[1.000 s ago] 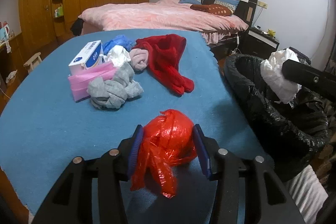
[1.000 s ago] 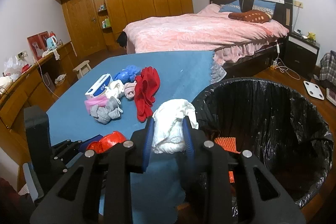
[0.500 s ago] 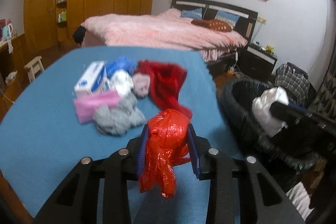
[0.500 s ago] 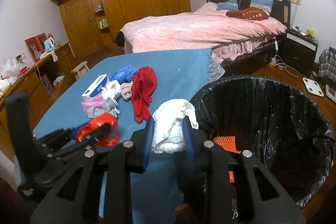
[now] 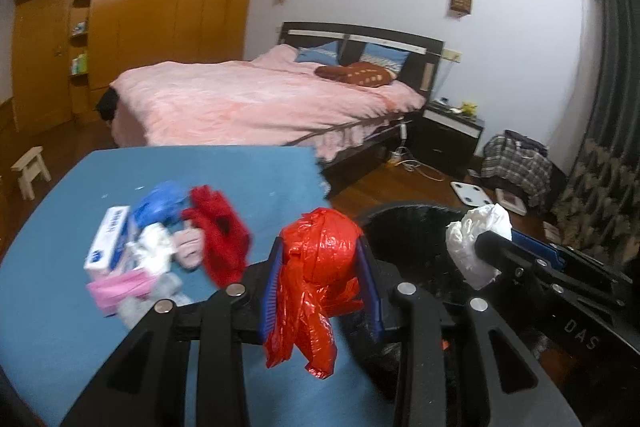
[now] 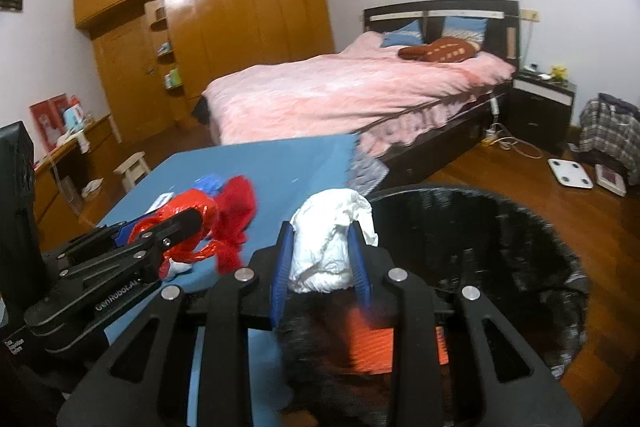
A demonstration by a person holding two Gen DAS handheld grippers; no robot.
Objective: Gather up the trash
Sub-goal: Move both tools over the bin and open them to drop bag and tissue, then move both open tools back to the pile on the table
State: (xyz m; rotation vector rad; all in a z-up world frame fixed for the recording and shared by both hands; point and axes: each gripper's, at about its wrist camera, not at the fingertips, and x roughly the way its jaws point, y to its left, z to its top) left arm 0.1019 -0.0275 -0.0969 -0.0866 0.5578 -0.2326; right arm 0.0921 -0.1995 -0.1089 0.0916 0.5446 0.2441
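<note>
Gripping a red bag [image 5: 320, 259], your left gripper [image 5: 322, 287] sits beside your right gripper [image 6: 320, 263], which clamps white paper [image 6: 328, 247] over the bin [image 6: 520, 227].

My left tongs [image 5: 322, 281]: clamped on red plastic bag [image 5: 320, 275], beside black-lined bin [image 5: 404, 223]. My right tongs [image 5: 486, 255]: gripping white wad [image 5: 476, 247]. Blue counter [image 5: 60, 307]: clothes pile.

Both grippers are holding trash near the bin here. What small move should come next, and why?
Probably open the right gripper: its white crumpled wad already hangs over the black-lined trash bin. The left gripper, clamping the red plastic bag, looks only at the bin's near edge.
</note>
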